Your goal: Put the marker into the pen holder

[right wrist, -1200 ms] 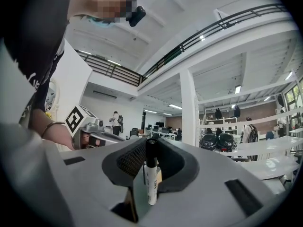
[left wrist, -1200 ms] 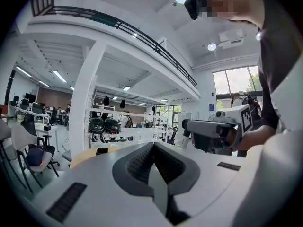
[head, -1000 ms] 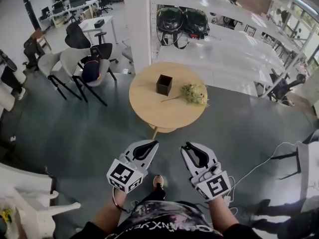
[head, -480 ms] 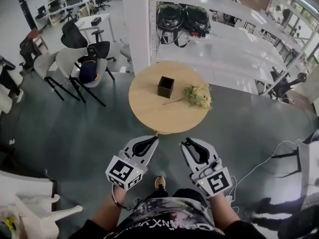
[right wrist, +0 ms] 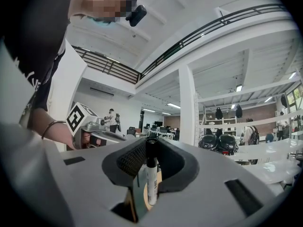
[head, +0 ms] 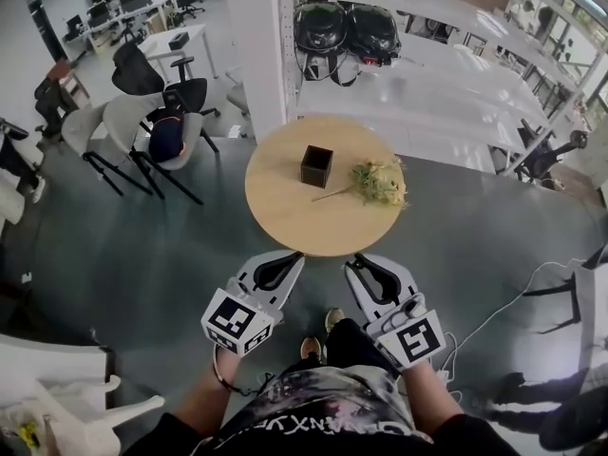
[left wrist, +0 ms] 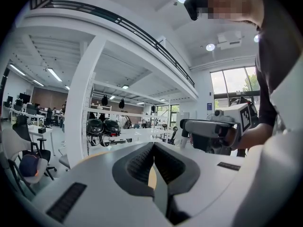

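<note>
In the right gripper view a marker (right wrist: 151, 176) with a white body and a black cap stands upright between the jaws, and my right gripper (right wrist: 151, 144) is shut on it. My left gripper (left wrist: 154, 146) has its tips together with nothing between them. In the head view both grippers, left (head: 289, 260) and right (head: 353, 267), are held side by side just short of the near edge of a round wooden table (head: 285, 212). A black square pen holder (head: 316, 165) stands at the table's middle back. The marker is hidden in the head view.
A bunch of pale flowers (head: 379, 180) lies on the table to the right of the holder. A white column (head: 261, 55) and shelving with black helmets (head: 347, 28) stand behind the table. Chairs (head: 142, 122) are at the left and a cable (head: 494, 316) runs over the floor at the right.
The view has moved toward the table: its near edge now lies right in front of both grippers. The grippers keep their pose, and the marker stays in the right one.
</note>
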